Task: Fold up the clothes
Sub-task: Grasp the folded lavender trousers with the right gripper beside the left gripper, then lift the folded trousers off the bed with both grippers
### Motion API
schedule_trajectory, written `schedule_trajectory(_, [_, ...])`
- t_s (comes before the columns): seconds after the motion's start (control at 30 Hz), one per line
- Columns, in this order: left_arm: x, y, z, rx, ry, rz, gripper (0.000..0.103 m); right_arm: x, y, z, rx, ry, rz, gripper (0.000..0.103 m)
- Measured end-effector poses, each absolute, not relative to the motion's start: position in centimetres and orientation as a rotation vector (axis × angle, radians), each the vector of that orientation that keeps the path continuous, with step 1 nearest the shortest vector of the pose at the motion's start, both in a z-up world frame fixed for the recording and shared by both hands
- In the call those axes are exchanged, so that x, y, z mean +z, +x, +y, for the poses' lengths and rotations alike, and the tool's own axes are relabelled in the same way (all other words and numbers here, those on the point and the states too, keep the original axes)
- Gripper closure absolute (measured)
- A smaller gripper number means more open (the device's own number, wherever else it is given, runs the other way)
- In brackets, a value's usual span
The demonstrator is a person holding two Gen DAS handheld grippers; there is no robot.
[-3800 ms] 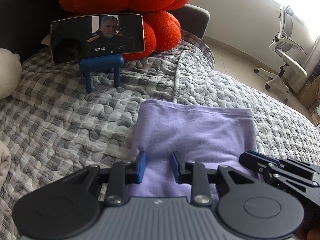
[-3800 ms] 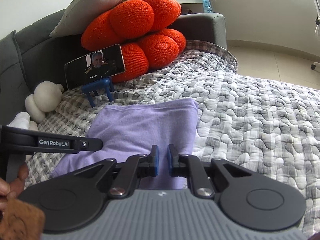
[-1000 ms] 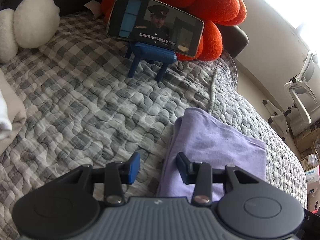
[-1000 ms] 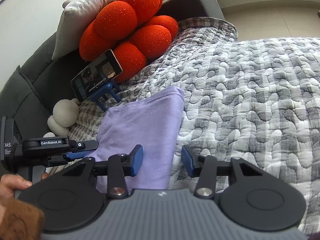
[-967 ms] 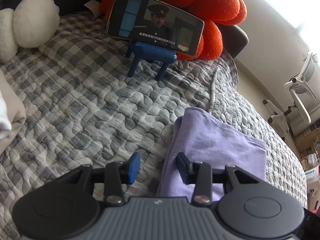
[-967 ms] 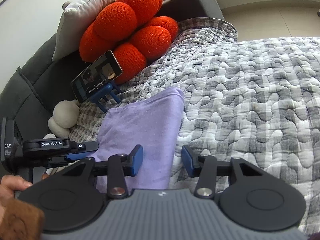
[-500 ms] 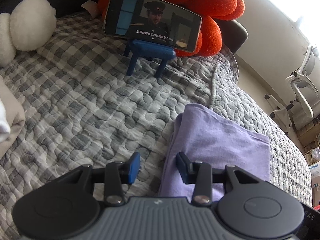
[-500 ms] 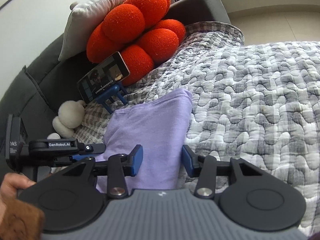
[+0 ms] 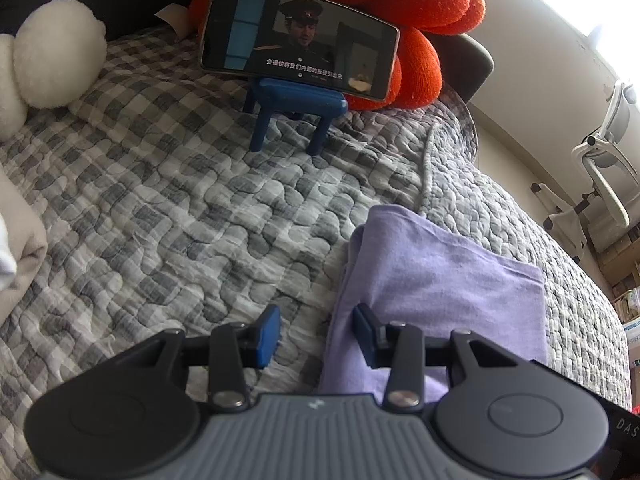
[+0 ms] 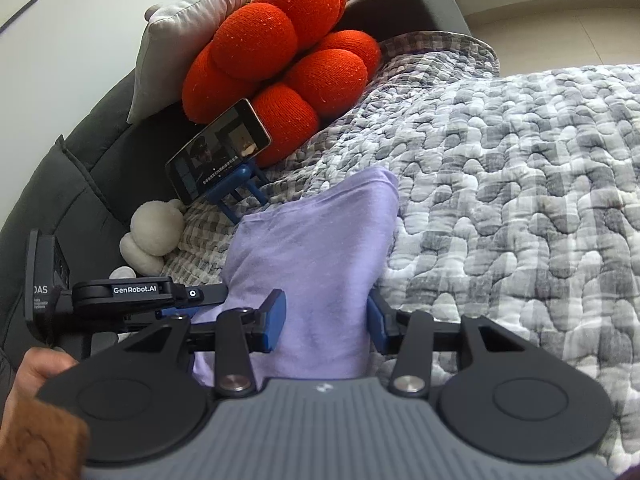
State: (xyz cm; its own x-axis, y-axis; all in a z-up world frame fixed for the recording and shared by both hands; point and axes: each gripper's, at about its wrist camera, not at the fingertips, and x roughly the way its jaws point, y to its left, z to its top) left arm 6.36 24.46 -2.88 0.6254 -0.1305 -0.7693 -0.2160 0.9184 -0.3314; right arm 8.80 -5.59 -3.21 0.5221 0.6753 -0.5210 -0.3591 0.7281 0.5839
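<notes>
Garment: I see one lilac cloth (image 9: 440, 280), already folded into a flat rectangle, lying on the quilted bed (image 9: 180, 220), well short of the phone (image 9: 298, 38) on its blue stand.
Long axis: from the right view the cloth (image 10: 312, 264) runs away from me toward the sofa back, near end under both tools, far end by the stand.
Left tool (image 9: 316, 332): jaws apart, nothing between the pads. It straddles the cloth's left folded edge; the right pad is over the cloth and the left pad over bare quilt. I cannot tell whether either pad touches.
Right tool (image 10: 326, 320): jaws opening, with the cloth's near right portion between the pads; the pads do not press it. The right pad sits at the cloth's right edge.
Nearer hand: both sit at the near end; the left tool (image 10: 180, 300) is at the left edge, the right one at the right edge.
Judgement: I read the next fold as near end over far end along the long axis, each tool taking its own corner.
Risk: the stacked layers at the left edge may separate if only the top one is caught.
</notes>
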Motion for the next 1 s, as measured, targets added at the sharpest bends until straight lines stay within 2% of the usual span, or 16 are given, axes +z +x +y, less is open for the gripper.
schedule_trajectory(0.17, [-2.9,6.3,24.4,0.048,-0.408,0.897,0.062,-3.2,9.0,-5.3,0.64,0.433,0.799,0.055])
schedule_trajectory(0.23, [-2.9,6.3,24.4,0.048,-0.408,0.897,0.062,-3.1,8.9,-5.2,0.637,0.42,0.801,0.058])
schedule_trajectory(0.3, [-3.0,6.3,24.4,0.045,-0.408,0.895,0.062,-3.0,9.1,-5.3,0.622,0.419,0.822,0.083])
schedule_trajectory(0.37, [-3.0,6.4,24.6,0.04,-0.415,0.892,0.061,-2.8,9.3,-5.3,0.608,0.43,0.833,0.087])
schedule_trajectory(0.6, [-1.7,5.3,26.4,0.066,-0.534,0.833,0.061,1.9,7.8,-4.4,0.6,0.379,0.728,0.09])
schedule_trajectory(0.73, [0.0,4.1,26.9,0.04,-0.596,0.761,0.058,4.8,6.3,-7.2,0.59,0.412,0.655,0.091])
schedule_trajectory(1.0, [0.5,4.4,25.2,0.013,-0.531,0.774,0.058,0.4,6.6,-14.0,0.447,0.513,0.785,0.09])
